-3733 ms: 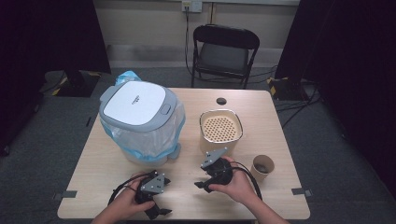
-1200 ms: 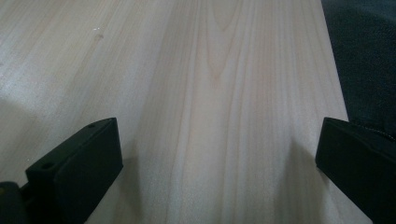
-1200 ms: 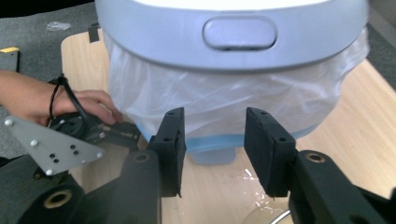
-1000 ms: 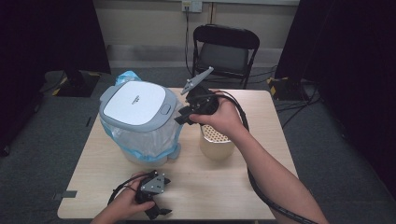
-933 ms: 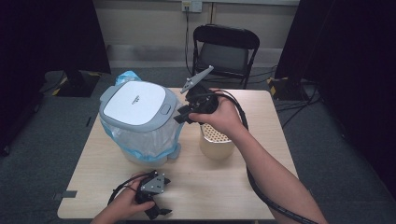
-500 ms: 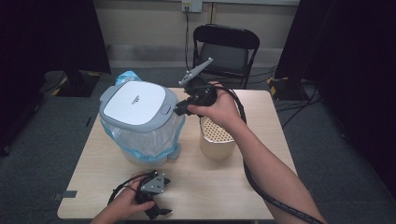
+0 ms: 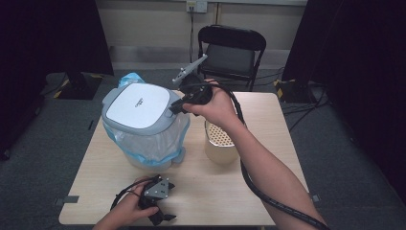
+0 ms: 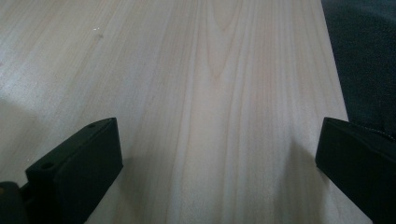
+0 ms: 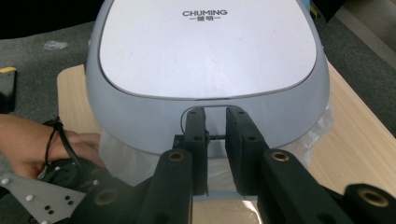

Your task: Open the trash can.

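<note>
Grey plastic bin with a white flat lid [image 7: 142,106], printed "CHUMING" near the lid's far edge in the right gripper view [image 9: 205,13]. Body is rounded, sides wrapped in clear plastic film with pale blue showing underneath and at the far left. It stands on the left half of the light wooden table [image 7: 201,187].

Right gripper [image 7: 175,108] held at the bin's right rim. In the right gripper view its jaws have just been closing and now stand narrow, with a thin gap, their tips set in a small recessed tab at the front edge of the grey rim [image 9: 215,114]. Whether the pads press on that tab I cannot tell.

Left gripper [image 7: 160,218] rests at the near edge of the table, in the left hand. Its jaws stand wide apart over bare wood grain in the left gripper view [image 8: 215,140], nothing between them.

Just right of the bin: a cream perforated plastic basket [image 7: 221,143], partly under the right forearm.

Room: grey carpet floor, black folding chair [image 7: 232,52] beyond the far edge, dark curtains both sides, pale wall with a socket.
</note>
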`<state>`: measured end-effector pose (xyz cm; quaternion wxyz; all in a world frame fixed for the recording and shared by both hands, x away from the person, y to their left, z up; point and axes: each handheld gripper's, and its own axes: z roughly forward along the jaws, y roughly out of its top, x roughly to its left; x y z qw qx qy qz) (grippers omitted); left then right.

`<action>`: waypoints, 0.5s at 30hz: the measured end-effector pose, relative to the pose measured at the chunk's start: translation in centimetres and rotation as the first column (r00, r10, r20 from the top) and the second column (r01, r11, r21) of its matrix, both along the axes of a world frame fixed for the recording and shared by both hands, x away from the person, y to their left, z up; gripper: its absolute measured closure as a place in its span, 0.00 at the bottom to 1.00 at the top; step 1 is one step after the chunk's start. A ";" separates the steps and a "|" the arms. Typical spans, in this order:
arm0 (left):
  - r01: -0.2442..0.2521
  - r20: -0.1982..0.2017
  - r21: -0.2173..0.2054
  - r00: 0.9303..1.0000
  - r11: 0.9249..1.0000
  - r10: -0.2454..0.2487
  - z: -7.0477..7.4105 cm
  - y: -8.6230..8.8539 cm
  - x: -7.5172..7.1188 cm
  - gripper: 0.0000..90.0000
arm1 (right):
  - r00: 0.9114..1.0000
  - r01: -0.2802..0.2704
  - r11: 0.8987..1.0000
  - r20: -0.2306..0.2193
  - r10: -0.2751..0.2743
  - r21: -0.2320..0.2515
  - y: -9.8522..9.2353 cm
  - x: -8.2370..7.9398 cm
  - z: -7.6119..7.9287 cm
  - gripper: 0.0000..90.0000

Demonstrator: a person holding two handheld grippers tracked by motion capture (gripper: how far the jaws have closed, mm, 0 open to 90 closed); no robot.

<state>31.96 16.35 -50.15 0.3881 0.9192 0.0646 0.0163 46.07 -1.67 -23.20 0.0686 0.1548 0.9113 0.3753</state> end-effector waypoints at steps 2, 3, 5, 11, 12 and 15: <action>0.000 0.000 0.000 1.000 1.000 0.000 0.0 0.0 0.0 0.00 | 1.000 0.006 1.000 -0.007 -0.006 0.000 0.2 0.1 -0.2 0.89; -0.001 0.000 -0.001 1.000 1.000 0.001 0.0 0.0 0.0 0.00 | 1.000 0.009 1.000 -0.004 -0.009 -0.007 0.3 0.2 -0.2 0.89; 0.000 0.000 0.000 1.000 1.000 0.000 0.0 0.0 0.0 0.00 | 1.000 0.011 1.000 0.003 -0.011 0.004 0.4 0.4 -0.3 0.90; 0.000 0.000 0.000 1.000 1.000 0.000 0.0 0.0 0.0 0.00 | 1.000 0.015 1.000 0.008 -0.015 0.003 0.8 0.8 -0.6 0.92; 0.000 0.000 0.000 1.000 1.000 0.000 0.0 0.0 0.0 0.00 | 1.000 0.015 1.000 0.010 -0.015 0.002 0.9 0.8 -0.6 0.92; 0.000 -0.002 -0.001 1.000 1.000 0.000 0.0 0.0 0.0 0.00 | 1.000 0.007 1.000 0.005 -0.007 0.004 1.1 0.9 -0.9 0.92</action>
